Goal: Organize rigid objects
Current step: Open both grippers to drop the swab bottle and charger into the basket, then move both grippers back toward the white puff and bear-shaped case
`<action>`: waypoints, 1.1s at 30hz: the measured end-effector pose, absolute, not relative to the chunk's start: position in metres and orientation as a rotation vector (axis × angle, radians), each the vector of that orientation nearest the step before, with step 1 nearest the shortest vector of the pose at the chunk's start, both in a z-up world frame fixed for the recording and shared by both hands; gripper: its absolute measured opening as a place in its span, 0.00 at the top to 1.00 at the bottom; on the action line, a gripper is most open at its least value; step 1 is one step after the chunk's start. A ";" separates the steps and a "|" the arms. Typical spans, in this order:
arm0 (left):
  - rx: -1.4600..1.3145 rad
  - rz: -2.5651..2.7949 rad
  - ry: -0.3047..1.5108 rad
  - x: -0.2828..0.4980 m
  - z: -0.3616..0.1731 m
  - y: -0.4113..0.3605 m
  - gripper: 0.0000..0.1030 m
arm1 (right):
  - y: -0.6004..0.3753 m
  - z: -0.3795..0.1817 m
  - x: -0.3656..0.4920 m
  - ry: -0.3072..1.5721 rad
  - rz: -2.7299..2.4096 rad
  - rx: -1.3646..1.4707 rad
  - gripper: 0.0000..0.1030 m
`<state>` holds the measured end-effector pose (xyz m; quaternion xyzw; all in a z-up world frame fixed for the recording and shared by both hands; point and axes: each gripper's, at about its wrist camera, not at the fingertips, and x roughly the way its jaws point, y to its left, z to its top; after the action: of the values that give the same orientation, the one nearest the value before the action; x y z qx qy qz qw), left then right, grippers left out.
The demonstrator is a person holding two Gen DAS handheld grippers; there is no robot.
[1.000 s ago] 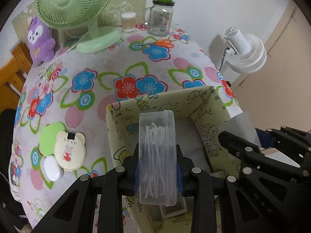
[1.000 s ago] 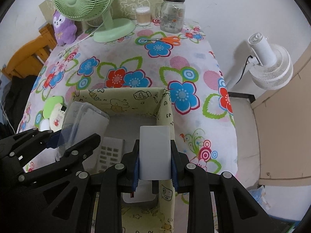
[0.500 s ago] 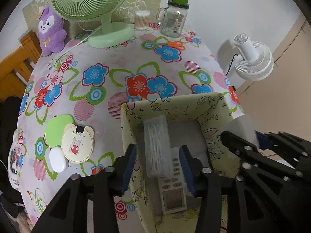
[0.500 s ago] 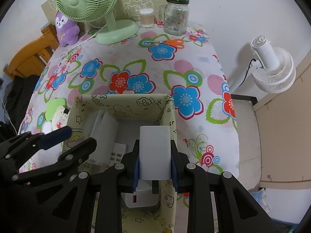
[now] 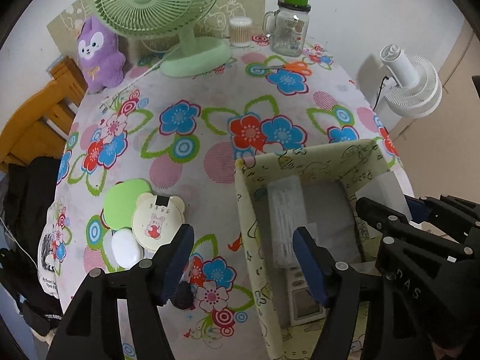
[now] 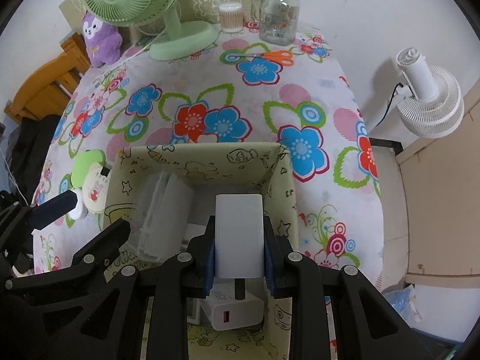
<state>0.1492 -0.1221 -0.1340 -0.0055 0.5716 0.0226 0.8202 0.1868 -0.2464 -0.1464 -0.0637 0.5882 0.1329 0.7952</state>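
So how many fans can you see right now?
2. The green desk fan stands at the table's far end beside the purple plush; the white fan stands off the table's right side, by the wall.

White walls (image 6: 345, 15) close in a worktop (image 5: 210, 96) under a flowered cloth. A white fan (image 6: 426, 102) stands at its right edge; an orange wooden chair (image 5: 39, 120) sits left.

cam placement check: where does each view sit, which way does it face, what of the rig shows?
Left wrist: rides the left tongs, looking steeply down; jaws opening, nothing between them, clear box lying in the fabric bin; right tongs at the right edge.
Right wrist: rides the right tongs, facing down over the bin, shut on a white block.
Shared: bin, green fan.
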 end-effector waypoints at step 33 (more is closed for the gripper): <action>0.022 -0.033 1.140 0.116 -0.099 -0.088 0.16 | -0.244 -0.115 0.147 1.224 0.131 -0.019 0.25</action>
<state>0.1158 -0.0879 -0.0995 0.0105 0.5398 -0.0156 0.8416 0.1468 -0.2444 -0.1155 -0.0089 0.5742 0.0616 0.8164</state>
